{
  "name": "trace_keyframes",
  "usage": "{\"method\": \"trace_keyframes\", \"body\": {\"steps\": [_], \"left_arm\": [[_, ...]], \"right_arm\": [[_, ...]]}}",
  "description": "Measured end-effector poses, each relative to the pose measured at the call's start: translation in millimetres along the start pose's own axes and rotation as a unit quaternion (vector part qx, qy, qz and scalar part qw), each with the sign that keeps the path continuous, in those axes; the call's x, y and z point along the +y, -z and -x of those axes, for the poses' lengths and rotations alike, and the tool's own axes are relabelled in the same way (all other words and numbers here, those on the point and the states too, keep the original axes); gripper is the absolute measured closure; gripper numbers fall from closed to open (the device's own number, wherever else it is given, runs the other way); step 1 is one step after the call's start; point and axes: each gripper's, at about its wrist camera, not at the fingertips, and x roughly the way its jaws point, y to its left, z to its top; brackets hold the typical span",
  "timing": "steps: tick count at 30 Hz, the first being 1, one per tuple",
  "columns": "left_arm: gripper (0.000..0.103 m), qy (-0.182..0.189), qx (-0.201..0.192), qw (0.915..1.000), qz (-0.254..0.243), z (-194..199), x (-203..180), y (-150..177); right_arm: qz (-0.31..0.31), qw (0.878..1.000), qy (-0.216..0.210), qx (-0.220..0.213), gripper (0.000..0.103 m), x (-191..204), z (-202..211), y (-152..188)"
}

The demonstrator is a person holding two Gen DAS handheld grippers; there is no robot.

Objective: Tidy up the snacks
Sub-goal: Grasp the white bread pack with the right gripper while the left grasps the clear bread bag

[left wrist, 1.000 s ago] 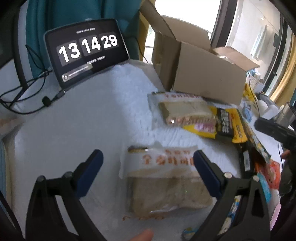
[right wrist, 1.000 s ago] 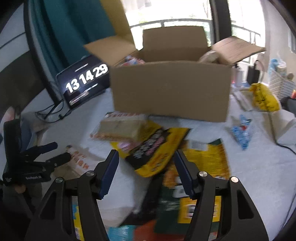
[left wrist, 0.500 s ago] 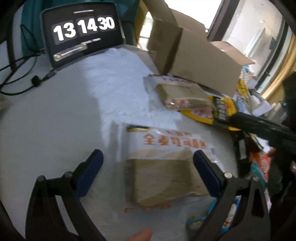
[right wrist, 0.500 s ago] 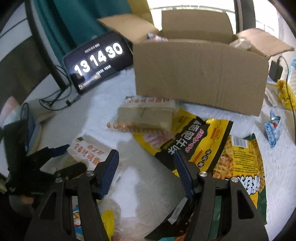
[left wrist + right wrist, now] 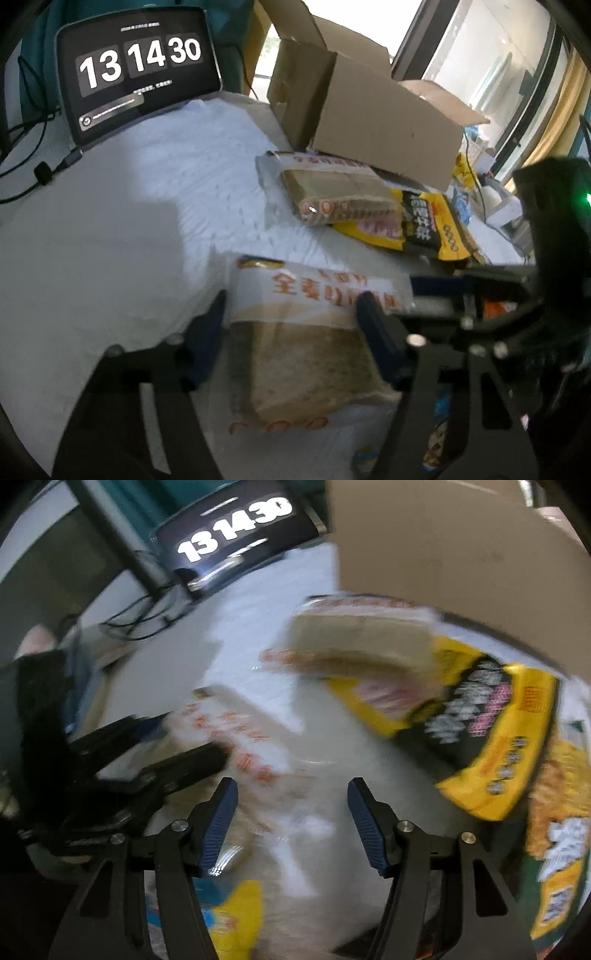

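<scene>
As its fingers have just been closing, left gripper [image 5: 291, 328] pinches bread packet [image 5: 310, 354] — right gripper [image 5: 291, 823] lower, fingers spread.

Daylight pours in from the windows behind the open brown cardboard box [image 5: 384, 122], overexposed to white there. The box throws a soft grey shadow over the white tabletop [image 5: 122, 229] in front of it. Fisheye bending darkens both views' corners. The right wrist view is heavily motion-smeared; the glowing black tablet clock [image 5: 136, 70] beside the box stays legible.
</scene>
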Motion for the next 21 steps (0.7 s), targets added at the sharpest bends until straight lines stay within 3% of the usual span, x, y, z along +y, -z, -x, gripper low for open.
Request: {"method": "trace_keyframes", "body": {"steps": [5, 7, 9, 16, 21], "left_arm": [[0.052, 0.006, -0.010, 0.9999, 0.001, 4.7, -2.0, 0.6], [0.052, 0.010, -0.018, 0.9998, 0.007, 8.3, -1.9, -1.2], [0.052, 0.015, -0.028, 0.9994, 0.013, 12.3, -0.8, -4.7], [0.052, 0.034, -0.059, 0.9977, 0.001, 25.7, -12.1, -22.6], [0.046, 0.056, -0.086, 0.9946, 0.019, 36.7, -6.2, -32.3]], "right_arm": [[-0.003, 1.000, -0.012, -0.012, 0.039, 4.5, -1.4, -0.3], [-0.002, 0.999, -0.001, -0.032, 0.055, 3.6, 4.6, -0.9], [-0.001, 0.999, 0.001, -0.053, 0.063, 4.5, 12.6, -2.4], [0.036, 0.990, 0.042, -0.129, 0.073, 9.5, 48.5, -8.9], [0.034, 0.984, 0.032, -0.171, 0.079, 3.7, 74.2, -15.3]]}}
